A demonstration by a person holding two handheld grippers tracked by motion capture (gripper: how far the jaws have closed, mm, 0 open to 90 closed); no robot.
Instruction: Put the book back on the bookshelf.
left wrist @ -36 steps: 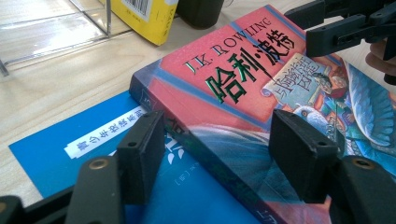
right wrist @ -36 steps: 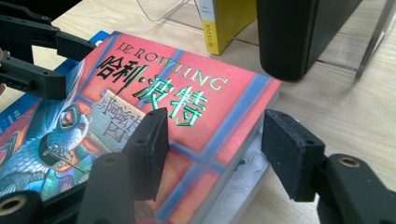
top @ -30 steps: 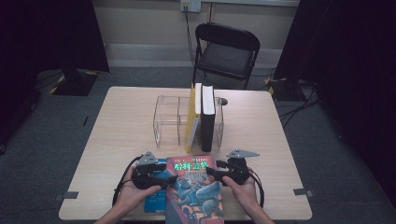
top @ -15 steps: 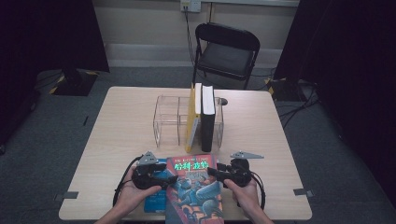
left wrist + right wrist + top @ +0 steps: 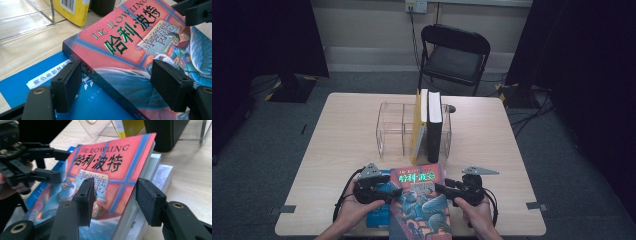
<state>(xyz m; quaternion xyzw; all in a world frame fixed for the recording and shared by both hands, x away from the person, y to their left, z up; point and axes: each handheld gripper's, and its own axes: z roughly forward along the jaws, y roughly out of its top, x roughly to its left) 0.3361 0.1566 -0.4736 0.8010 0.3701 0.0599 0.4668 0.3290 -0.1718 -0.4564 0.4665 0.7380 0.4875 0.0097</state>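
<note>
Since a second ago the right gripper has been closing, its fingers straddling the red book's free edge; the left gripper's fingers straddle its spine, open.

- Ahead of the left gripper's fingers, the red book blocks the way; the blue book lies under them.
- Beyond both fingertips, the clear rack with 2 upright books bars the way; bare table lies open left.
</note>
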